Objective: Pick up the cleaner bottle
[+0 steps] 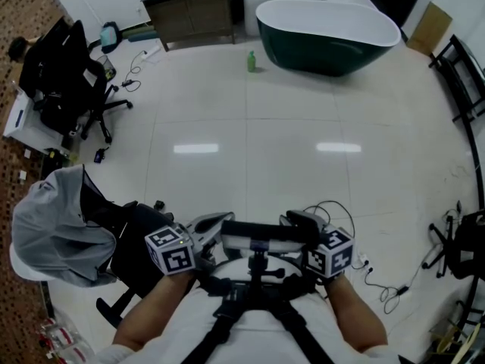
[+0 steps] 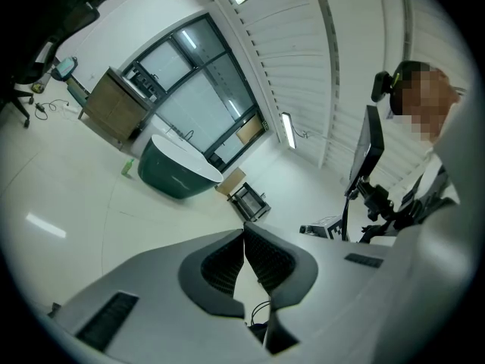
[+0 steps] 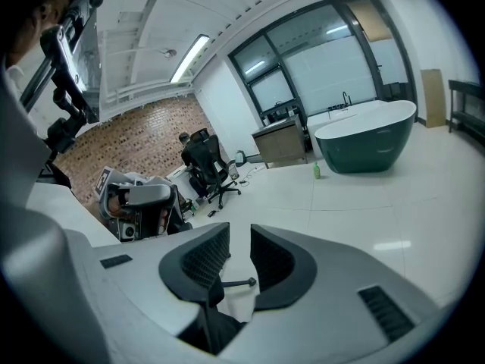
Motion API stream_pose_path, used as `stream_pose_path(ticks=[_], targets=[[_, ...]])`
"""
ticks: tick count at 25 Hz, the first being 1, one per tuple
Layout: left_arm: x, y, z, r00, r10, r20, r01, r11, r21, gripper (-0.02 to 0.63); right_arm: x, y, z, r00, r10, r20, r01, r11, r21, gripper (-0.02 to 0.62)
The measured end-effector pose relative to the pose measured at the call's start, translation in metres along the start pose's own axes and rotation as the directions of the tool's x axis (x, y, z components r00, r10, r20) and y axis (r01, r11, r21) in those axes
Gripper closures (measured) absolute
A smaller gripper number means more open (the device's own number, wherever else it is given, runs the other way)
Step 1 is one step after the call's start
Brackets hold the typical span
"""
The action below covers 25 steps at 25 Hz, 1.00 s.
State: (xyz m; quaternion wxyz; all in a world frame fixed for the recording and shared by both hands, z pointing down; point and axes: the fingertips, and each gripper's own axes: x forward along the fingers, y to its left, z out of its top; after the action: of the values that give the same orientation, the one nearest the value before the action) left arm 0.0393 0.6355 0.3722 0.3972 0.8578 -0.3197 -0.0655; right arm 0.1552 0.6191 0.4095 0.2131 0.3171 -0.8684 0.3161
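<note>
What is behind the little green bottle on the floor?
Beyond the green bottle stand the dark green bathtub and a wooden cabinet, neither touching it. The tub covers whatever lies behind it, so that stays unseen.

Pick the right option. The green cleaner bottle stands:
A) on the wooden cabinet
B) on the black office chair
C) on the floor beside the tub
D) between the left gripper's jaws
C: the bottle stands upright on the floor, just left of the dark green tub in the head view.
</note>
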Motion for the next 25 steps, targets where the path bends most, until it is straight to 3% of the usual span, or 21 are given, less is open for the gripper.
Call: stream_pose_path(ticks=[11,18,25], targets=[[-0.001,0.009,-0.013,0.999,0.035,-0.026,-0.034,0.999,0.011,0.606,0.003,-0.011,-0.01,0.999,-0.051,0.014,0.05,0.998,0.029,0.518],[0.0,0.012,-0.012,0.998,0.061,-0.029,-0.058,0.996,0.072,0.606,0.004,-0.012,-0.009,0.996,-0.077,0.035,0.075,0.996,0.042,0.518],[-0.005,0.016,-0.013,0.998,0.052,-0.028,-0.05,0.997,0.063,0.606,0.006,-0.01,-0.013,0.994,-0.104,0.039,0.102,0.993,0.052,0.518]])
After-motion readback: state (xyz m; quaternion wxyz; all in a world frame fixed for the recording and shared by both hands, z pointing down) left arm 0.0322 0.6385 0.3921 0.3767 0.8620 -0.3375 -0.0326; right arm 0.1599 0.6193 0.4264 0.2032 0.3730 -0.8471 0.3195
